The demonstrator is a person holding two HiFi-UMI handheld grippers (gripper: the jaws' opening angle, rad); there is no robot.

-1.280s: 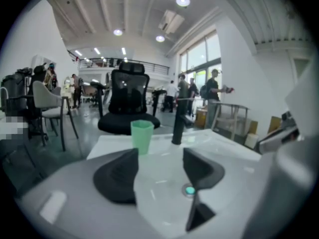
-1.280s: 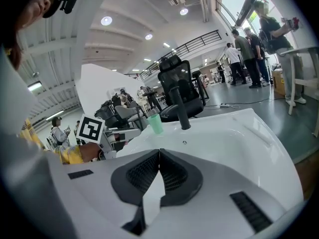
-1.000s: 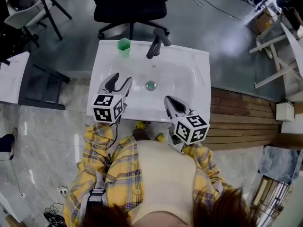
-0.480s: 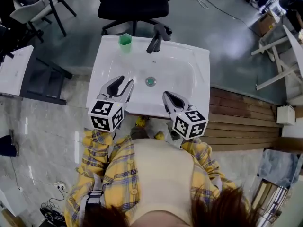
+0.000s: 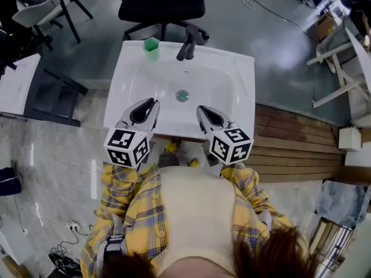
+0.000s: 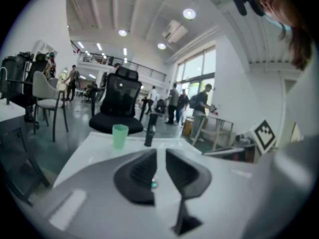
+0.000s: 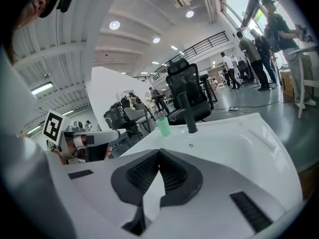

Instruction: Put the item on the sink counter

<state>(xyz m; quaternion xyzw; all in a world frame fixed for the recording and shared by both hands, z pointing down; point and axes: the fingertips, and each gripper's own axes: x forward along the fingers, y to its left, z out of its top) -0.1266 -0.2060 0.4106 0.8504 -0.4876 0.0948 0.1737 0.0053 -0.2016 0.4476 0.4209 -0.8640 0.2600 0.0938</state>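
now left gripper (image 5: 154, 103) jaws, empty, just closed to a slit; right gripper (image 5: 200, 108) jaws pressed together.

Head view: office chair (image 5: 162, 2) cut off by the top edge, person (image 5: 185, 225) by the bottom edge. Left gripper view: green cup (image 6: 119, 136) too soft to tell its contents. People (image 6: 175, 101) at the back too small to tell what they hold.

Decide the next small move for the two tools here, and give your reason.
Probably pull back and rest, since nothing seems left to do. The green cup already stands upright on the sink counter beside the tap; the left tool, jaws just closing, and the right tool hold nothing.
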